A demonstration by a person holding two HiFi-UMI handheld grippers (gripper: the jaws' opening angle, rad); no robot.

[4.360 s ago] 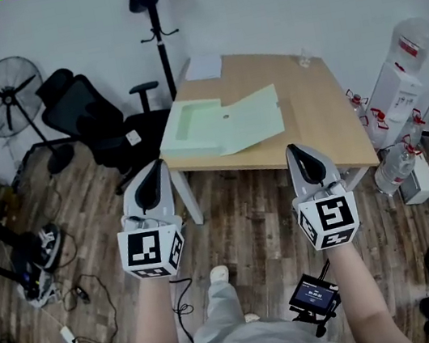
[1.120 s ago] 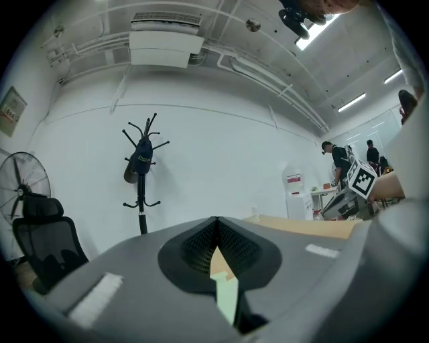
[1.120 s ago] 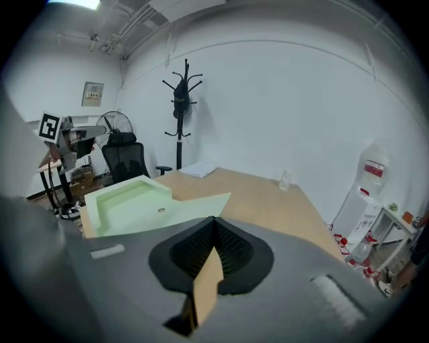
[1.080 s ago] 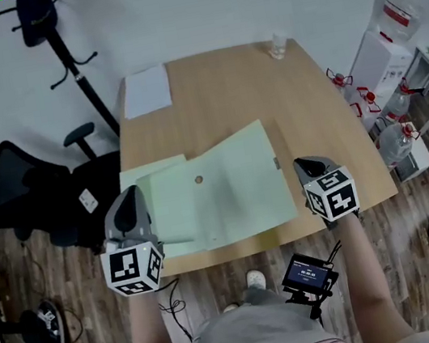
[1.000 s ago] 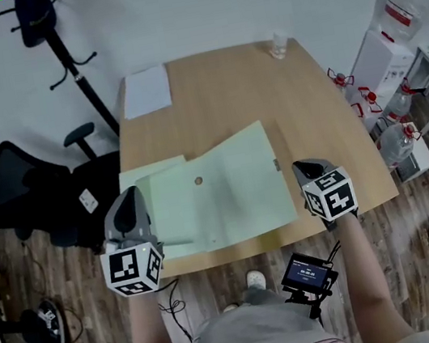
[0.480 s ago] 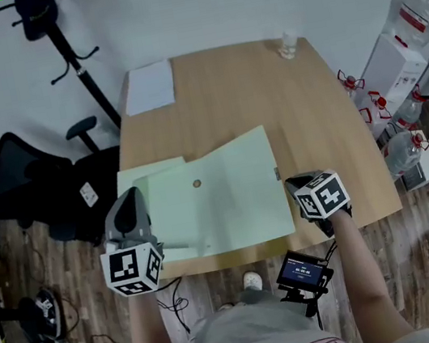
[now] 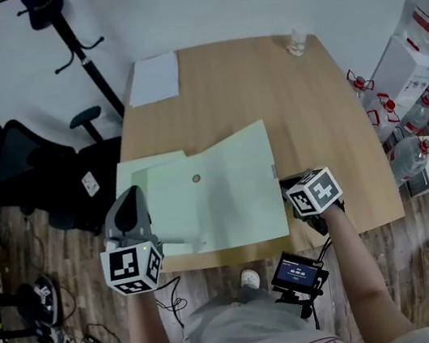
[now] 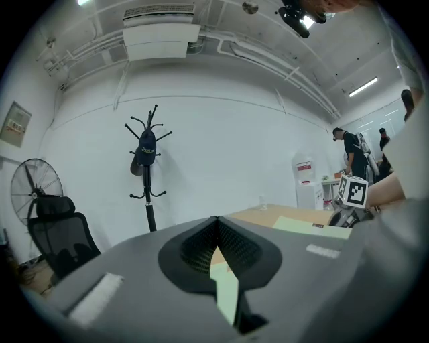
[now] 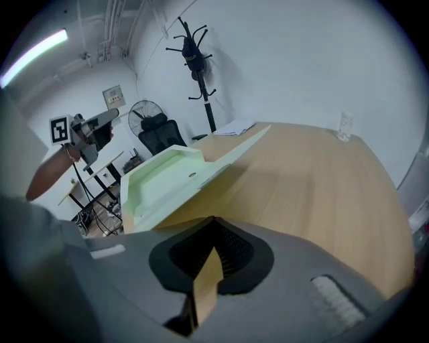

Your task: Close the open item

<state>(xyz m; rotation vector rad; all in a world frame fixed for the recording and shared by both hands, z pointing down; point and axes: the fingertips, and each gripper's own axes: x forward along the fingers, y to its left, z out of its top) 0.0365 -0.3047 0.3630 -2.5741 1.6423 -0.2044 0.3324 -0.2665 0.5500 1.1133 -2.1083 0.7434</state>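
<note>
Your green folder box (image 7: pixel 211 200) lies open near the front edge of the table (image 7: pixel 310 108), not closed yet, with your left claw (image 7: pixel 129 200) and right claw (image 7: pixel 285 188) beside it, both pinched shut on nothing.

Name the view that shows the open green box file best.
Head view: the pale green plastic box file shows whole from above. The right gripper view shows its tray and lid edge-on; the left gripper view only a thin strip.
</note>
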